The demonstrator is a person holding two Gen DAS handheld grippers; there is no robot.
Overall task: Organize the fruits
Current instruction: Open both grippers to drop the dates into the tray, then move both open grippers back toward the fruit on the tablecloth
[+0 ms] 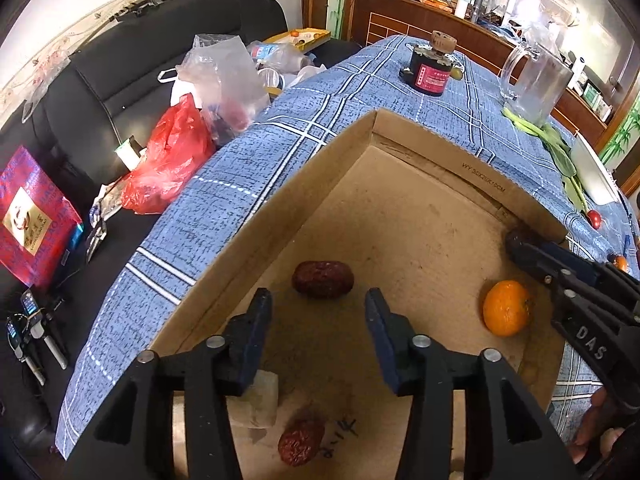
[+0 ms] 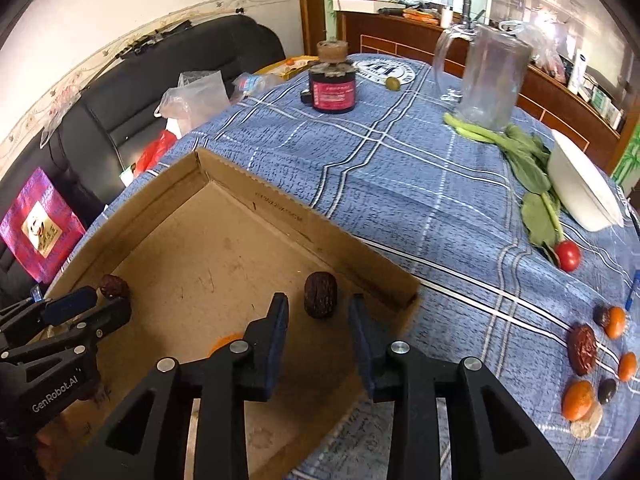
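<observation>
Both grippers are hanging over the cardboard box (image 1: 256, 240) with jaws apart and empty: the left gripper (image 1: 318, 312) above one red date (image 1: 322, 279), the right gripper (image 2: 318, 314) above another date (image 2: 320, 294). More fruits (image 2: 582, 348) are waiting on the blue cloth (image 2: 400, 184), well apart from the box. The dates, lying loose, may be rolling if a rising finger is catching them, and the two grippers, working close, may be colliding.

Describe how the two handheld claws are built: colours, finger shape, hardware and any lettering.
Both are matte black plastic with angular, triangular cut-out linkages joined by round silver pivot pins. Each finger ends in a flat dark blue pad. The left claw bears white "GenRobot.AI" lettering on its side, seen from the right wrist view. The right claw shows white letters "DAS" on its body in the left wrist view. No cables or sleeves are visible.
</observation>
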